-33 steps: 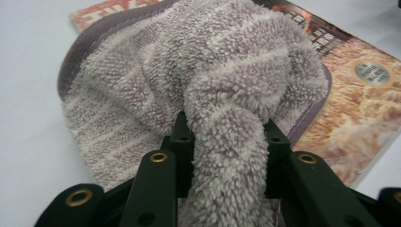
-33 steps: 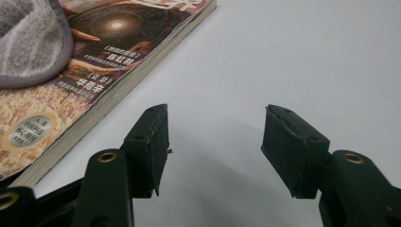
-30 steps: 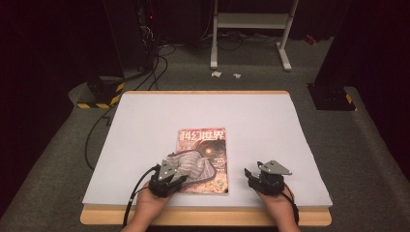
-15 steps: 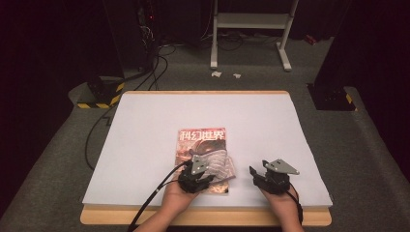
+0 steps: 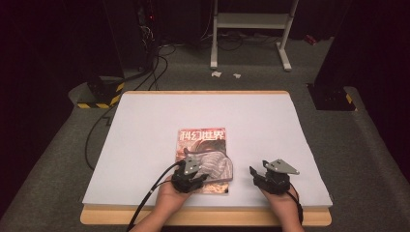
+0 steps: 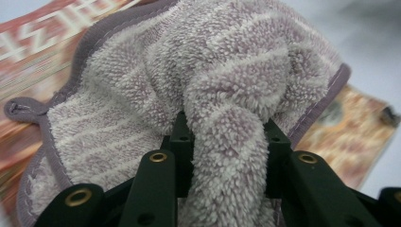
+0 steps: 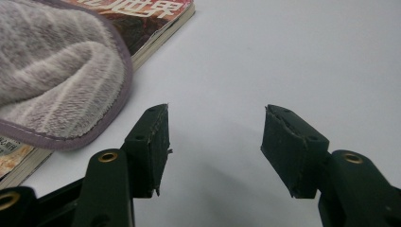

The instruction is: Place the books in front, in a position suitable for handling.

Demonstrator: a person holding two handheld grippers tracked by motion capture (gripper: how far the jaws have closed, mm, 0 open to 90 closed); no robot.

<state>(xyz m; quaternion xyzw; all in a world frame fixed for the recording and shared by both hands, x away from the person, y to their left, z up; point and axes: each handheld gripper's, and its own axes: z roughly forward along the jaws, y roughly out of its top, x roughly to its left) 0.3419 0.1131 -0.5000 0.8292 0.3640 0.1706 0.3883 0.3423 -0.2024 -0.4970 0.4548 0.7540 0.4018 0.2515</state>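
A fold of the towel [image 6: 203, 94] is clamped between the closed jaws of the left gripper [image 5: 189, 175], the pile bunched up and standing proud of the pads in the left gripper view. Compared with a second ago, this gripper has been carried rightward across the lower part of the magazine [image 5: 203, 145], from near the magazine's left edge towards its near right corner, and the towel has been dragged with it. The cloth is now seen spread over the lower half of the cover and hanging slightly past the magazine's right edge, while the title at the far end of the cover is left uncovered. The magazine itself has not been displaced; it lies near the front edge of the tabletop [image 5: 145, 125], a little right of the middle. The right gripper [image 5: 261, 176] has been kept where it was, to the right of the magazine near the front edge, its jaws standing apart with nothing between them and only bare white surface ahead. It may be judged that a wiping stroke across the cover is under way and that the far half has not yet been covered.
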